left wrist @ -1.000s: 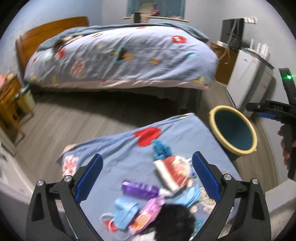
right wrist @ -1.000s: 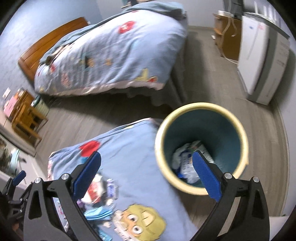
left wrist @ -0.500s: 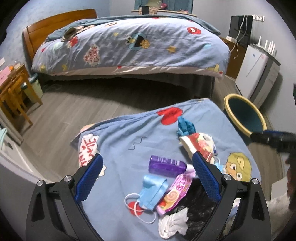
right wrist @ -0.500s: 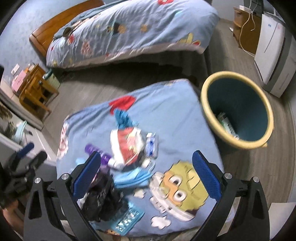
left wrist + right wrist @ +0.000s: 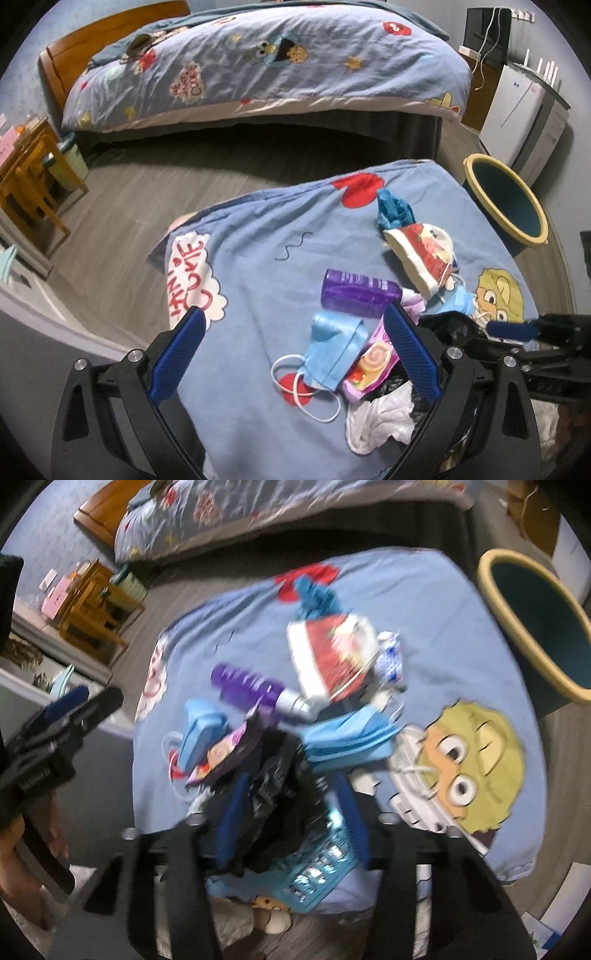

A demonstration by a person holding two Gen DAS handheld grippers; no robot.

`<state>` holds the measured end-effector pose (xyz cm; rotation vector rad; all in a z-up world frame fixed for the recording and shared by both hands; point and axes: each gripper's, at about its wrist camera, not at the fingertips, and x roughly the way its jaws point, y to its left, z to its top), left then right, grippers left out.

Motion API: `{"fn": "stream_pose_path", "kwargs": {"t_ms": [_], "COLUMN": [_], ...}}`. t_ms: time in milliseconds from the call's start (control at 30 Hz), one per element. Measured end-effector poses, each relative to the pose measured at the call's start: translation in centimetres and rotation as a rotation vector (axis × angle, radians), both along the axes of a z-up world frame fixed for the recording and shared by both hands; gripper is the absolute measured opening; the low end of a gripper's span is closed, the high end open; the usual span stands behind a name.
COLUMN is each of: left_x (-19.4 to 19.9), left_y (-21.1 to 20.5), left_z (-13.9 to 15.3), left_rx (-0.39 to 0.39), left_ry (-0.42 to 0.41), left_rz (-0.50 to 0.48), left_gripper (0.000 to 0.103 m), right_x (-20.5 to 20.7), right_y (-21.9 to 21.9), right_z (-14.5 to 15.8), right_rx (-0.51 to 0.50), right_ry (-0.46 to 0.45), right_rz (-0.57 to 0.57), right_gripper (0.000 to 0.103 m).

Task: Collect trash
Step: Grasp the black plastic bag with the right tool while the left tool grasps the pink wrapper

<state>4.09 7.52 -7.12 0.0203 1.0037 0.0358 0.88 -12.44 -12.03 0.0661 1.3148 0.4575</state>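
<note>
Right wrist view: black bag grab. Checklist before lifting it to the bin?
1. Right gripper on black bag: jaws have just been closing, bag between them. Ok, though blurred.
2. Only the bag in the grip: candy wrapper and teal blister pack lie against it. Cannot tell.
3. Left gripper out of the way: open, empty, close beside the right one. Not ok.
4. Bin ready: upright, mouth open, beside the cloth. Ok.

Blurred throughout in the right wrist view; black bag (image 5: 273, 794) partly hidden behind gripper fingers (image 5: 231, 812); bin (image 5: 535, 627) cut off at right.
</note>
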Motion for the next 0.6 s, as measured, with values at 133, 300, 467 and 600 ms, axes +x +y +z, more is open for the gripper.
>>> {"fn": "stream_pose_path", "kwargs": {"t_ms": [133, 300, 467, 600], "left_x": [0.3, 1.1, 1.8, 2.3], "left_y": [-0.1, -0.7, -1.0, -1.3], "left_z": [-0.8, -2.5, -3.9, -5.0], "left_rx": [0.015, 0.029, 0.032, 0.046], "left_ry": [0.026, 0.089, 0.147, 0.188], "left_rz": [-0.003, -0.012, 0.005, -0.005], "left_gripper": [0.096, 0.095, 0.094, 0.092], "right_x": [0.0, 1.0, 2.2, 3.2], "right_y": [0.1, -1.4, -3.1, -4.6], "right_z": [0.5, 2.7, 5.5, 8.0], "right_rx": [-0.025, -0.023, -0.029, -0.053], "right_ry": [-0.037, -0.113, -0.213, -0.315], "right_rz": [0.006, -0.04, -0.076, -0.117], "right_gripper": [0.013, 0.013, 0.013, 0.013]}}
